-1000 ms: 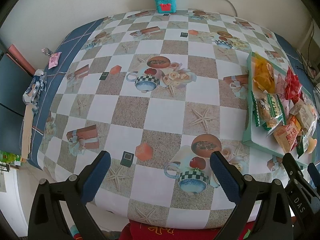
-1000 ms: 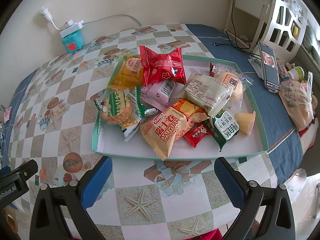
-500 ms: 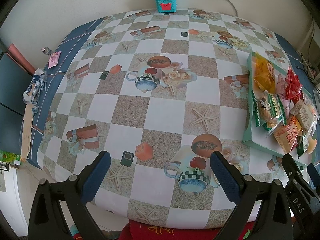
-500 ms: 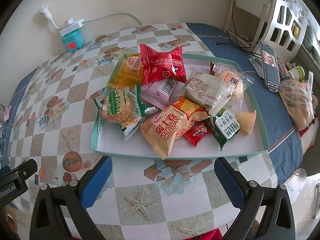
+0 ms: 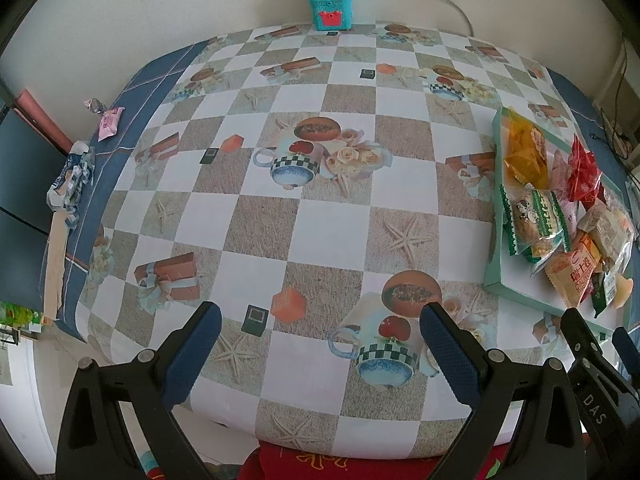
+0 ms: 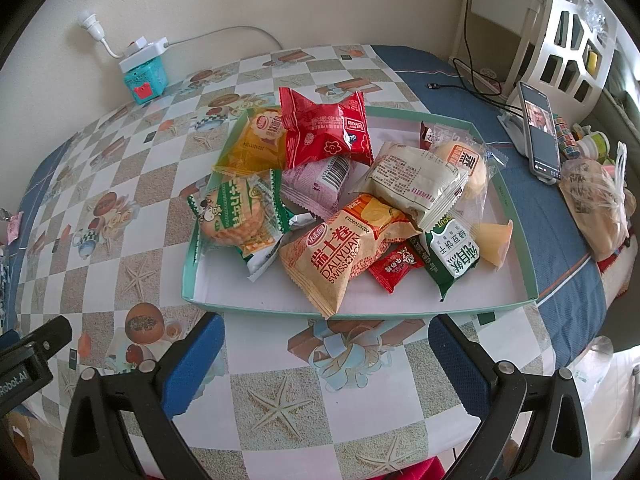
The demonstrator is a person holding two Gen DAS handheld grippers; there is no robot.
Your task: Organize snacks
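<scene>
Checkered cloth w/ teacup and starfish prints covers the counter point(image 5: 320, 224), pushed against a cream wall; teal box point(image 5: 331, 8) w/ power strip on top sits at the far edge. Phone point(image 6: 540, 132) on stand near right edge. Snacks point(image 6: 340, 200) piled in green tray point(image 6: 256, 306). Left claw point(image 5: 320, 344) wide, empty, over bare cloth. Right claw point(image 6: 326, 360) wide, empty, just short of tray's near rim.

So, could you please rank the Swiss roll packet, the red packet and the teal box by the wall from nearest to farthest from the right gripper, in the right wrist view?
From the right gripper:
1. Swiss roll packet, front of the tray.
2. Red packet, tray's back.
3. Teal box, far left, against the wall.
</scene>
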